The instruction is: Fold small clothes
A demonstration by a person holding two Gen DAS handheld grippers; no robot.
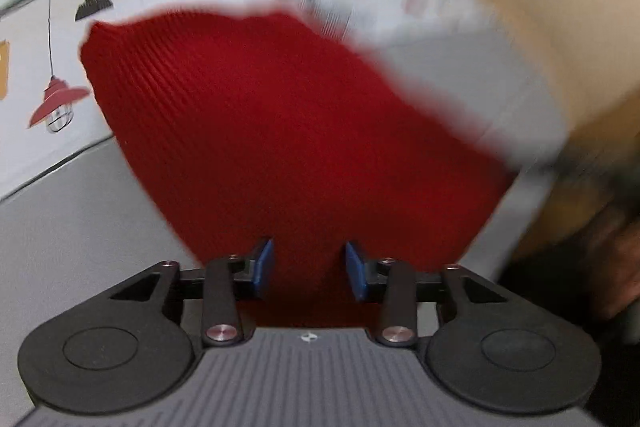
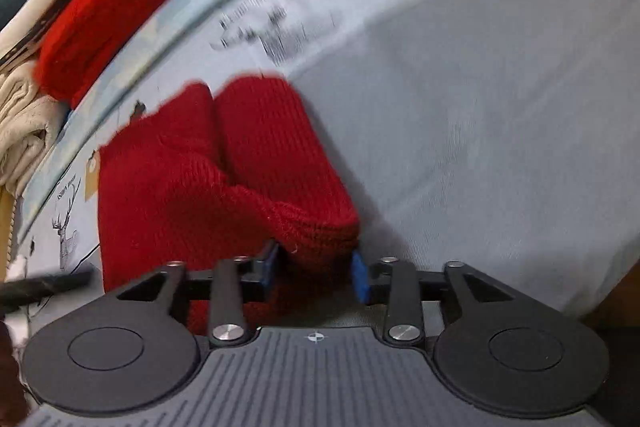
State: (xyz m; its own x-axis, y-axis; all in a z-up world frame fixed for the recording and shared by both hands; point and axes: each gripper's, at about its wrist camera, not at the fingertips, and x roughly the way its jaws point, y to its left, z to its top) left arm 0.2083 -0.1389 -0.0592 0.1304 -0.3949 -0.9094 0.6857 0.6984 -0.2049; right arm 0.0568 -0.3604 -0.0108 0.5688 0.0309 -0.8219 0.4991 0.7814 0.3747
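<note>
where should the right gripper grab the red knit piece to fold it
Grip the thick rolled edge of the red knit piece, the part nearest the right gripper. Come in straight and low over the grey cloth: that bulging edge already sits between the open blue pads.

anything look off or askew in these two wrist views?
Nothing damaged or spilled. The red knit garment is bunched into uneven lobes rather than lying flat, with a rolled edge between the right gripper pads. The left gripper sits open over the same red knit. Both views are motion-blurred.
</note>
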